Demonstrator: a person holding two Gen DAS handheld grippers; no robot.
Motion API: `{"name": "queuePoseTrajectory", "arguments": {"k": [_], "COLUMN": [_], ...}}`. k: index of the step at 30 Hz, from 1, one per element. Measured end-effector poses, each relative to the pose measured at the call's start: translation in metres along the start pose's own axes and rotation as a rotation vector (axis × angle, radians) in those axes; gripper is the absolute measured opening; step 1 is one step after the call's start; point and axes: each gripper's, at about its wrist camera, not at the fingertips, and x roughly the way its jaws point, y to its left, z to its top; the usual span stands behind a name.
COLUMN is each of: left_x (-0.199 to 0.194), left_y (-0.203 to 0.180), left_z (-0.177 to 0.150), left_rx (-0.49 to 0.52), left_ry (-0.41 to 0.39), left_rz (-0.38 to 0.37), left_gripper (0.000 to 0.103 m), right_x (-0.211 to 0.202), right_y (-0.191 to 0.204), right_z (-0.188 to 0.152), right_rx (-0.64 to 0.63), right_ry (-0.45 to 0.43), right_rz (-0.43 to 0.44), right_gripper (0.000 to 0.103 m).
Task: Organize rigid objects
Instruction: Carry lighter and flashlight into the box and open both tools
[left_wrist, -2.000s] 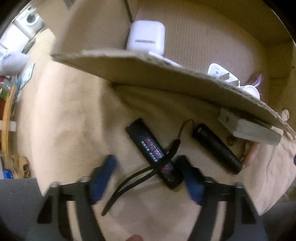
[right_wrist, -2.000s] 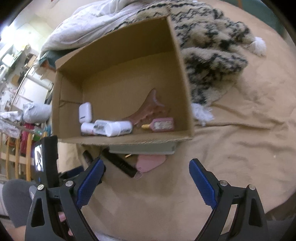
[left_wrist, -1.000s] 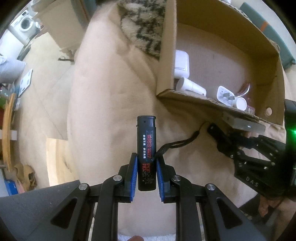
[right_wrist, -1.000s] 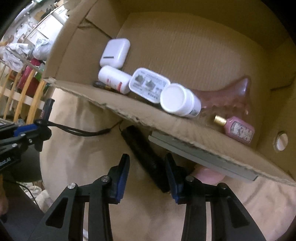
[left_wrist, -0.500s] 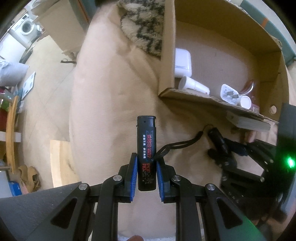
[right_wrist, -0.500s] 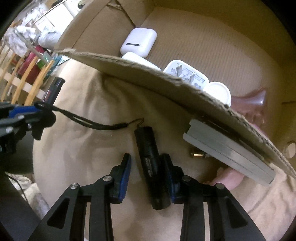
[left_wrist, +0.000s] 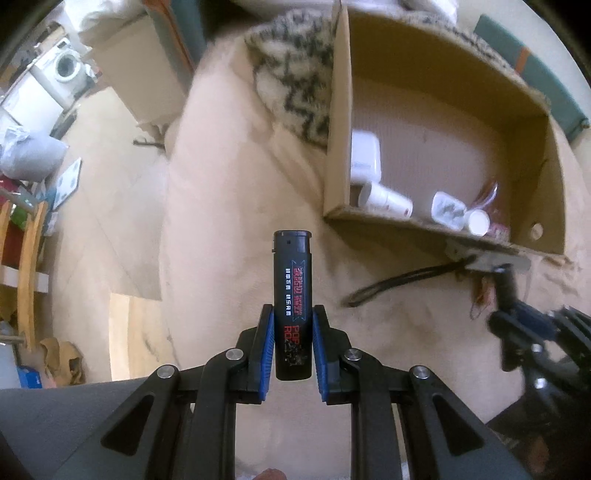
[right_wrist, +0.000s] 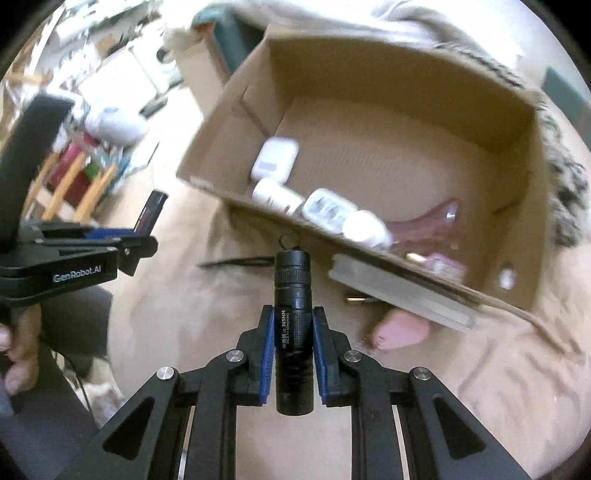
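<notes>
My left gripper (left_wrist: 292, 321) is shut on a black lighter (left_wrist: 292, 291) with red print, held upright above the beige blanket. It also shows in the right wrist view (right_wrist: 149, 214) at the left. My right gripper (right_wrist: 293, 325) is shut on a black flashlight (right_wrist: 293, 314), lifted off the blanket, its black strap (right_wrist: 236, 262) trailing left. The strap (left_wrist: 402, 280) and the right gripper (left_wrist: 517, 314) show blurred in the left wrist view. The open cardboard box (right_wrist: 424, 122) lies ahead of both, holding a white earbud case (right_wrist: 275, 158), white bottles, a charger and pink items.
A grey flat slab (right_wrist: 402, 295) and a pink object (right_wrist: 399, 328) lie on the blanket against the box's near wall, with a small brass piece (right_wrist: 354, 299). A patterned fuzzy throw (left_wrist: 295, 74) lies behind the box. Floor, a wooden chair (left_wrist: 26, 266) and clutter are at the left.
My right gripper closed on the flashlight and lifted it off the blanket, pulling back from the box. My left gripper keeps holding the lighter, about where it was.
</notes>
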Motion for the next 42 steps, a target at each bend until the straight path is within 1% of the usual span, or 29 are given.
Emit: {"name": "queuePoseTrajectory", "arguments": {"k": [3, 5, 8, 9, 10, 12, 14, 16, 18, 22, 25, 31, 34, 37, 39, 42], "left_x": [-0.018, -0.026, -0.038, -0.042, -0.046, -0.049, -0.05, -0.052, -0.052, -0.057, -0.067, -0.089, -0.092, -0.083, -0.068, -0.046], "left_y": [0.001, 0.002, 0.001, 0.001, 0.0, 0.005, 0.009, 0.013, 0.016, 0.011, 0.001, -0.014, -0.025, -0.038, -0.048, -0.056], "left_z": [-0.001, -0.002, -0.002, -0.001, -0.001, 0.006, 0.012, 0.017, 0.022, 0.032, 0.043, 0.071, 0.086, 0.097, 0.101, 0.101], "left_rx": [-0.012, -0.031, -0.047, -0.051, -0.05, -0.05, -0.059, -0.076, -0.084, -0.077, -0.055, -0.027, -0.004, 0.03, 0.047, 0.073], "left_ry": [-0.051, -0.074, -0.108, -0.126, -0.144, -0.18, -0.191, -0.197, -0.199, -0.206, -0.239, -0.306, -0.325, -0.322, -0.309, -0.284], "left_rz": [-0.014, -0.026, -0.039, -0.041, -0.04, -0.023, -0.008, 0.003, 0.01, -0.004, -0.013, -0.032, -0.027, -0.045, -0.052, -0.055], "left_gripper": [0.017, 0.017, 0.017, 0.017, 0.017, 0.017, 0.017, 0.017, 0.017, 0.017, 0.017, 0.017, 0.017, 0.017, 0.017, 0.017], "right_x": [-0.025, -0.041, -0.054, -0.065, -0.074, -0.087, -0.097, -0.112, -0.118, -0.123, -0.123, -0.132, -0.129, -0.109, -0.088, -0.058], "right_y": [-0.012, -0.03, -0.023, -0.028, -0.033, -0.039, -0.049, -0.062, -0.07, -0.088, -0.099, -0.111, -0.115, -0.123, -0.128, -0.134], "right_z": [0.0, 0.002, 0.01, 0.008, 0.01, 0.012, 0.016, 0.021, 0.026, 0.038, 0.048, 0.065, 0.078, 0.084, 0.083, 0.079], "right_rx": [0.031, 0.062, 0.092, 0.105, 0.122, 0.14, 0.163, 0.19, 0.191, 0.187, 0.202, 0.242, 0.246, 0.267, 0.292, 0.321], "right_ry": [-0.062, -0.082, -0.137, -0.158, -0.186, -0.239, -0.284, -0.33, -0.356, -0.38, -0.398, -0.464, -0.467, -0.446, -0.403, -0.309], "right_rz": [0.014, 0.024, 0.034, 0.041, 0.05, 0.041, 0.026, 0.032, 0.019, 0.0, -0.003, 0.035, 0.036, 0.039, 0.042, 0.034], "right_gripper": [0.021, 0.021, 0.021, 0.021, 0.021, 0.021, 0.021, 0.021, 0.021, 0.021, 0.021, 0.021, 0.021, 0.021, 0.021, 0.021]}}
